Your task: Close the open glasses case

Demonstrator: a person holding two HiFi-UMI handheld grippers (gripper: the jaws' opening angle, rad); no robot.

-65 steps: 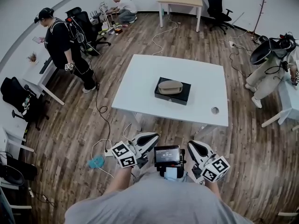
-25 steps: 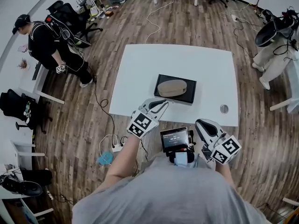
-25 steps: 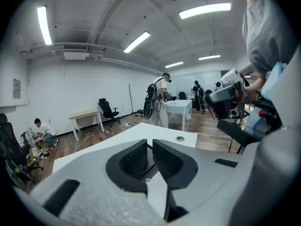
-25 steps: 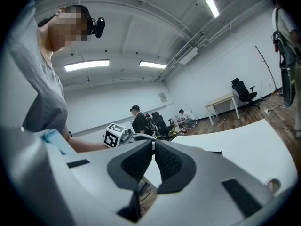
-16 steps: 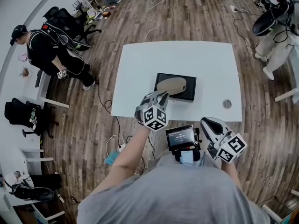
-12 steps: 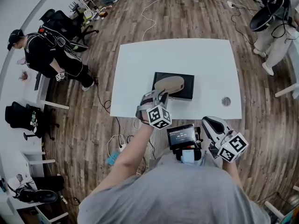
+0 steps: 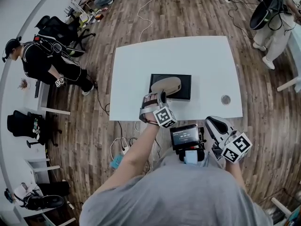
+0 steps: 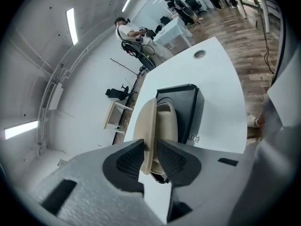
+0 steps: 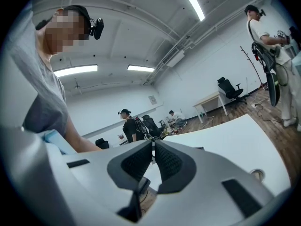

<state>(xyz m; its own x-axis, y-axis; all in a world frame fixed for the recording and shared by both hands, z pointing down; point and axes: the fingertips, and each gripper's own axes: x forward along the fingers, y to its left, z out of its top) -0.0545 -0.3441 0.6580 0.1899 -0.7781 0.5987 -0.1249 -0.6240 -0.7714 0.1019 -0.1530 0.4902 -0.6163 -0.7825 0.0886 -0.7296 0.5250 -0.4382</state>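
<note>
A beige glasses case (image 7: 165,85) rests on a flat black box (image 7: 182,82) near the front of the white table (image 7: 197,55). In the left gripper view its lid (image 8: 148,119) stands raised on edge beside the shell (image 8: 167,121). My left gripper (image 7: 157,97) reaches over the table's front edge and is shut on the lid's rim (image 8: 150,150). My right gripper (image 7: 212,123) hangs below the table edge by my waist, jaws shut on nothing (image 9: 153,147).
A round grommet (image 7: 225,99) sits at the table's front right. A small screen (image 7: 186,135) hangs at my chest. One person (image 7: 42,62) stands by a desk at left, another (image 7: 270,13) at far right. Cables (image 7: 121,147) lie on the wood floor.
My left gripper rose from my waist, reached the case and closed on its lid, which now stands tilted up. The right gripper stayed low. The head view moved closer to the table.
</note>
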